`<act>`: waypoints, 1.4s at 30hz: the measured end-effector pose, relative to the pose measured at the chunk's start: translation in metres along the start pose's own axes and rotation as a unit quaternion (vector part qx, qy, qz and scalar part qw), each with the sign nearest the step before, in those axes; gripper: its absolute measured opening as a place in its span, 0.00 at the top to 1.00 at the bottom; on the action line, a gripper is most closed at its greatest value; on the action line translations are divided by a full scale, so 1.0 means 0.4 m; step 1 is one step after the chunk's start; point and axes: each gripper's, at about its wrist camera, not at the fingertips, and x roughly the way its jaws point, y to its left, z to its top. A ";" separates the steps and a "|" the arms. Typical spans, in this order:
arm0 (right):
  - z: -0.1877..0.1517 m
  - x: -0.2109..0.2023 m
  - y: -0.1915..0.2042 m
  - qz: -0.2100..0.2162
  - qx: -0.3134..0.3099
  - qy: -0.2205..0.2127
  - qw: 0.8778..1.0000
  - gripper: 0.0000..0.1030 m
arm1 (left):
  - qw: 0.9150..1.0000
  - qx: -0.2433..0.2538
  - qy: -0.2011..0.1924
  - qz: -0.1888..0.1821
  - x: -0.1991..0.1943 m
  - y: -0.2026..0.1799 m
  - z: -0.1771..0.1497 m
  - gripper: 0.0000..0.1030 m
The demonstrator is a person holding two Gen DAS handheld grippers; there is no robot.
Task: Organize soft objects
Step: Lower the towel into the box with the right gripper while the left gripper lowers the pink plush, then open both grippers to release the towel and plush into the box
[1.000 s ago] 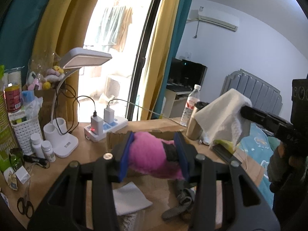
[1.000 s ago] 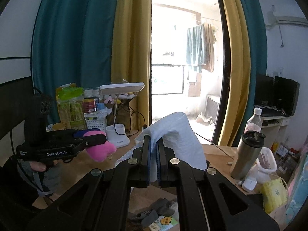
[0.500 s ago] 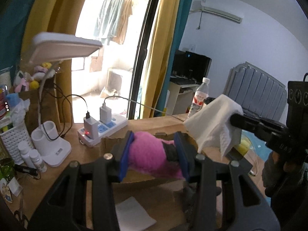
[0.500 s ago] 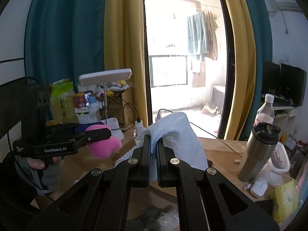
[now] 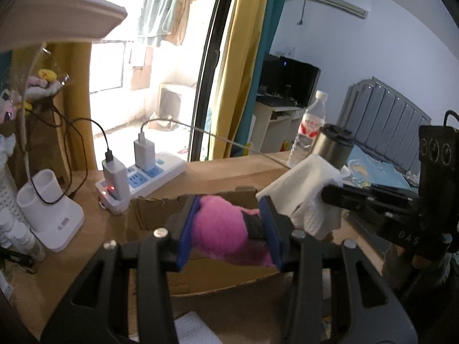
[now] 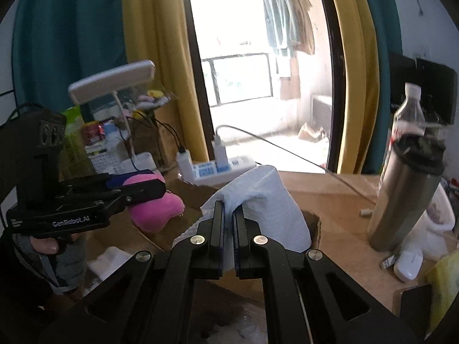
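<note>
My left gripper (image 5: pixel 229 223) is shut on a pink plush toy (image 5: pixel 221 235), its blue pads pressing both sides; the toy hangs over an open cardboard box (image 5: pixel 155 209). From the right wrist view the same left gripper (image 6: pixel 143 189) shows at the left with the pink plush toy (image 6: pixel 156 210) bulging below its fingers. My right gripper (image 6: pixel 229 212) is shut on a fold of white tissue paper (image 6: pixel 266 200), held above the cardboard box (image 6: pixel 314 223). In the left wrist view the right gripper (image 5: pixel 327 193) comes in from the right with the white tissue paper (image 5: pixel 304 192) draped off its tip.
A white power strip (image 5: pixel 143 177) with chargers and a white desk lamp (image 5: pixel 48 218) stand behind the box on the wooden desk (image 5: pixel 223 172). A steel flask (image 6: pixel 407 189), a water bottle (image 6: pixel 410 111) and a white mouse (image 6: pixel 408 263) are on the right. More tissue (image 6: pixel 110 259) lies lower left.
Both grippers have moved forward and down toward the cardboard box, each still holding its object. The lamp and power strip have grown larger in view.
</note>
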 end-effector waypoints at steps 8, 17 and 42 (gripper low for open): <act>-0.032 0.079 -0.038 -0.021 0.022 0.036 0.999 0.95 | 1.000 -0.007 0.026 0.001 0.083 0.016 -0.025 0.57; -0.060 0.127 -0.055 -0.042 0.030 0.065 0.997 0.95 | 0.998 -0.016 0.054 0.005 0.139 0.022 -0.046 0.55; -0.054 0.014 0.015 -0.094 0.025 0.051 0.994 0.51 | 1.000 -0.006 0.018 0.019 0.014 -0.001 -0.033 0.31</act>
